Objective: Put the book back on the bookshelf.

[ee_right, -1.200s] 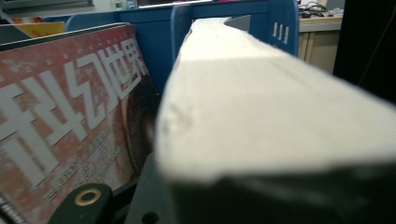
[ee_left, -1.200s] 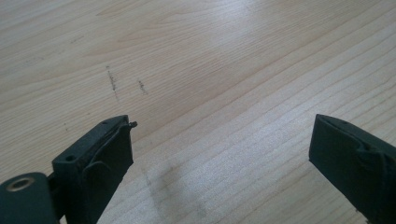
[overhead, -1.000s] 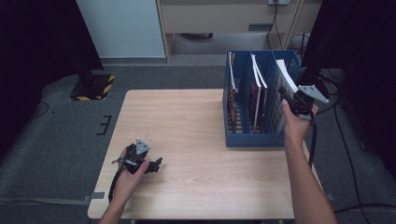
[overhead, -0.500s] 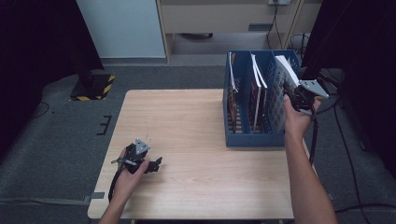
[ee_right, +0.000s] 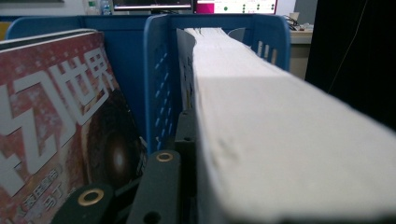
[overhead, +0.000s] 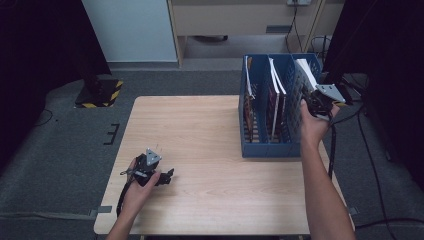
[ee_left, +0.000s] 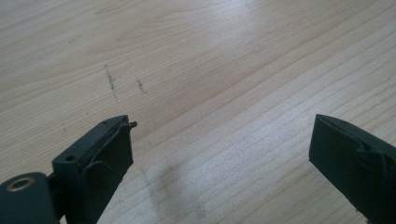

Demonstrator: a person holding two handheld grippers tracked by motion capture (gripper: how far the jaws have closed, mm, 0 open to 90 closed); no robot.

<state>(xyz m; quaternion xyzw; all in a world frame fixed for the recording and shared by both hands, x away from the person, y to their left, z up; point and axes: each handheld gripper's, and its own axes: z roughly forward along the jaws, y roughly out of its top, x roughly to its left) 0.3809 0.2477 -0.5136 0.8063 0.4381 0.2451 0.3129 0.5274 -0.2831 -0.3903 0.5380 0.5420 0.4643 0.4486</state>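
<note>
Blue plastic forms the three-slot magazine file (overhead: 270, 145) standing at the right side of the pale wooden table (overhead: 200, 125) in the high view. At its far right slot the right gripper (overhead: 314, 100) is clamped on a thick white book (overhead: 306, 70) that stands upright in that slot, its top edge above the rim; the jaws have just closed a little further, with the book between them. Two thinner magazines with dark covers stand in the left and middle slots. Near the left front of the table the left gripper (overhead: 167, 176) lies low over the wood in the person's hand, jaws apart with nothing in them. Grey carpet surrounds the table, with a yellow-and-black striped block (overhead: 100, 95) on the floor at the far left and a pale cabinet beyond.

Wood grain runs diagonally across the left gripper view, with a few small dark scuffs. The left gripper (ee_left: 219, 154) has its two black jaws spread wide over the bare boards, holding nothing.

White, slightly rough page edges of the book (ee_right: 280, 140) stretch away in the right gripper view, pressed against the black jaw beside them. Left of it rises the perforated blue divider (ee_right: 161, 84) of the file, then a red magazine cover (ee_right: 56, 116) with large pale characters.
</note>
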